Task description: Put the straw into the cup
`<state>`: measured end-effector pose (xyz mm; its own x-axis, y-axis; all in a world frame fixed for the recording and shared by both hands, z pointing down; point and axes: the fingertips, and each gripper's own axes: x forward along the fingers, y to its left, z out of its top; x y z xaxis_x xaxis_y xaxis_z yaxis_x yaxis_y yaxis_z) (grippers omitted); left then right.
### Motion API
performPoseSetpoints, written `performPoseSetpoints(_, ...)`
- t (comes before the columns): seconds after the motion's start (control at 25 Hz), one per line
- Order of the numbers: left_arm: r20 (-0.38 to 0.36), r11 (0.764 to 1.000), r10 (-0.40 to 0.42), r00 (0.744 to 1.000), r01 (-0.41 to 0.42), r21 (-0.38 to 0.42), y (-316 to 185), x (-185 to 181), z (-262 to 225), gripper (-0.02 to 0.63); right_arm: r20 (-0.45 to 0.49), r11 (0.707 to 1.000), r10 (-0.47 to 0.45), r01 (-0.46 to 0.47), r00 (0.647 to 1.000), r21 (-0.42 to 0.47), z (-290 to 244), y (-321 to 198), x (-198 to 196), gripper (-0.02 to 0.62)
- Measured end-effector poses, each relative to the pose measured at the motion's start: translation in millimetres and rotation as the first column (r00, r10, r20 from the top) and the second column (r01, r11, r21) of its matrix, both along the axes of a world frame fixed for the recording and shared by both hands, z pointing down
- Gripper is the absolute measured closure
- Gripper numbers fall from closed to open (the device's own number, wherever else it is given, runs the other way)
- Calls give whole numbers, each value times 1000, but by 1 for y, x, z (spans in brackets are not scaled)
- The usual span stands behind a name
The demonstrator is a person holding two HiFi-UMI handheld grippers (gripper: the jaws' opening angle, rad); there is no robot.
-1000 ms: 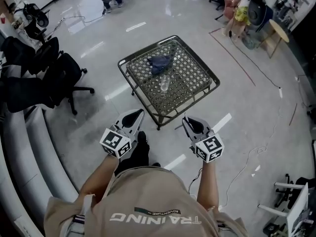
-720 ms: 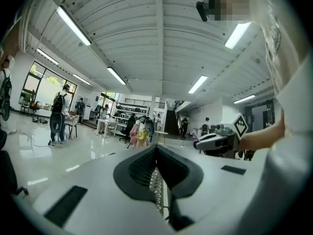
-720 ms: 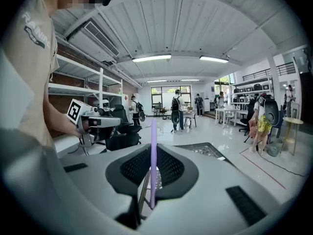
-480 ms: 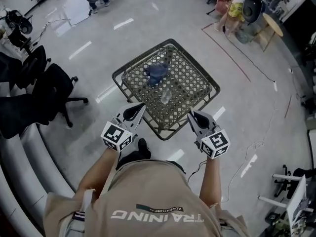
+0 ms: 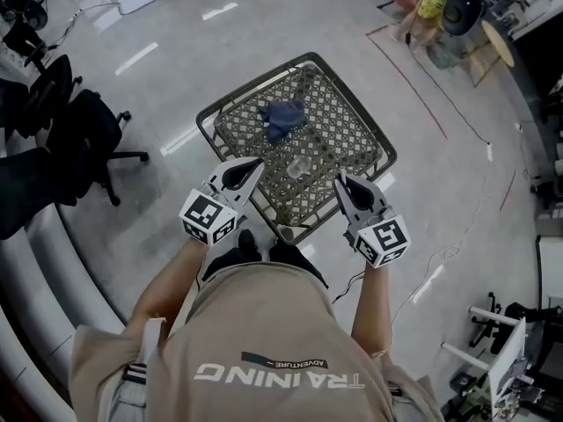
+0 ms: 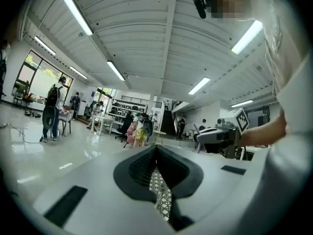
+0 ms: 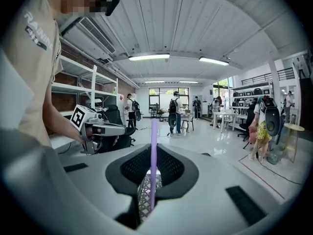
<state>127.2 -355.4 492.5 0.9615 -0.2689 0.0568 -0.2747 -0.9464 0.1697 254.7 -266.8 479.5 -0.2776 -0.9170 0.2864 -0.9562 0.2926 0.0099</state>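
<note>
Right gripper [image 7: 153,151] clamped on thin purple straw [image 7: 154,131], upright. We cannot find straw in head view. Left gripper [image 6: 156,150] closed, empty. Clear plastic cup [image 5: 297,167] faint on wire-mesh table [image 5: 356,134], just beyond both grippers; rim hard to trace.

Bare lattice table [image 5: 343,134] surrounds the cup [image 5: 297,167]; a blue cloth [image 5: 281,117] lies just beyond it.
</note>
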Motion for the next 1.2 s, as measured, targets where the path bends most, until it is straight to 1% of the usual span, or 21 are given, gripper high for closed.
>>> performPoseSetpoints(0.12,1,1000,-26,1000,26,-15,-4,6,1,591,-20,999,-40,40,999,8,7,-16,0,554)
performPoseSetpoints(0.36,-11,997,-75,997,75,-22,-3,11,-7,591,1,995,-96,96,995,33,27,-54,11,552)
performPoseSetpoints(0.52,0,991,-133,991,133,-17,-5,6,-7,591,-2,985,-167,167,986,40,43,-76,11,552)
performPoseSetpoints(0.64,0,978,-207,978,207,-18,-9,-9,-8,591,-12,974,-227,227,974,5,63,-89,7,552)
performPoseSetpoints(0.84,20,959,-284,959,284,-12,-14,-31,-11,591,-26,956,-289,287,957,-64,97,-103,5,554)
performPoseSetpoints(1.04,48,935,-353,934,354,-16,-13,-44,-9,591,17,944,-306,305,952,-126,141,-114,10,552)
performPoseSetpoints(1.2,59,920,-390,919,391,-6,-9,-51,-11,591,24,934,-312,312,950,-175,170,-115,10,552)
